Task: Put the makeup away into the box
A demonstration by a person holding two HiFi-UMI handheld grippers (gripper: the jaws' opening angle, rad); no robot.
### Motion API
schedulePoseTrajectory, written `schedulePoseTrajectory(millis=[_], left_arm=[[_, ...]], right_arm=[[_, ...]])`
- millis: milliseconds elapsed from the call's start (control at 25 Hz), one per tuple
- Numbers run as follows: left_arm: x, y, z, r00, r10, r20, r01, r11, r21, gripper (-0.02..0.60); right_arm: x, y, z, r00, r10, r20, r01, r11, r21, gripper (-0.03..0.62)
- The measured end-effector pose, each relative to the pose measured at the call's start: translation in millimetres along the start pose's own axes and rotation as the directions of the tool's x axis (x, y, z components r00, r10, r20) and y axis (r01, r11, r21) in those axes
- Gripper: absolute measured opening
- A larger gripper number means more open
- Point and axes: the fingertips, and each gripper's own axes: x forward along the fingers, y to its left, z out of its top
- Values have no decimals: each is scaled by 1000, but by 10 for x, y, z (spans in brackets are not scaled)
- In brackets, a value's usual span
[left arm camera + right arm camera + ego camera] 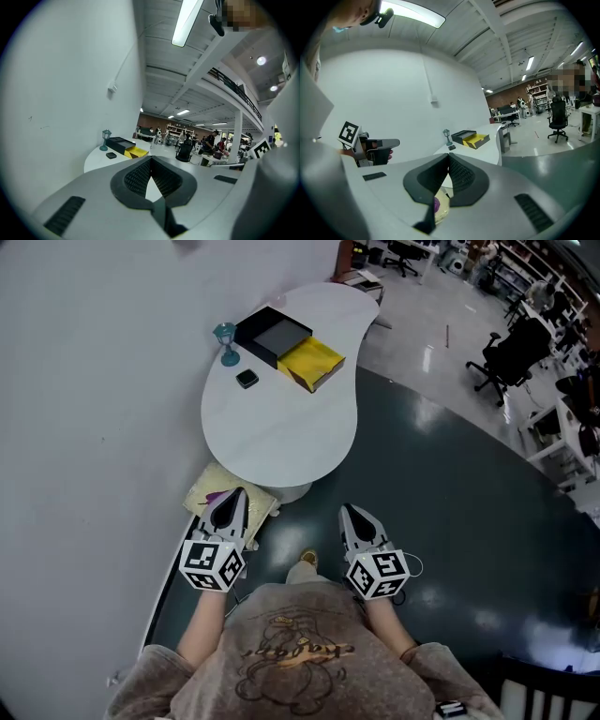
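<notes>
A teal lamp (225,341) stands on the white table (281,432).

The table (281,432) is showing plain white. The box (272,336) is showing black with a grey inside, its drawer (312,363) bright yellow. The lamp (226,343) is showing teal, the compact (247,379) black. The floor (450,512) is gleaming dark blue-grey.

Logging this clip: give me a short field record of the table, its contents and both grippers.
surface: white table, beside the wall
box: black box, yellow section open at its side
loose item: small black case on the table, apart from the box
other: teal lamp ornament next to the box; yellowish bag on the floor
left gripper: shut, empty
right gripper: shut, empty
stage: both grippers short of the table; nothing picked up
</notes>
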Motion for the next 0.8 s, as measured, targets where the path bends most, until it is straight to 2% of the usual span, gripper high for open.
schedulePoseTrajectory(millis=[280, 480, 800], left_arm=[[599, 2, 153, 999, 39, 26, -39, 999, 8, 20], [837, -72, 210, 998, 52, 26, -53, 998, 21, 20], [1021, 34, 305, 997, 77, 18, -77, 996, 37, 20]], right_arm=[[423, -447, 209, 999, 45, -12, -45, 999, -8, 2], [616, -761, 334, 999, 41, -4, -41, 999, 5, 2], [844, -861, 399, 998, 62, -8, -62, 998, 24, 2]])
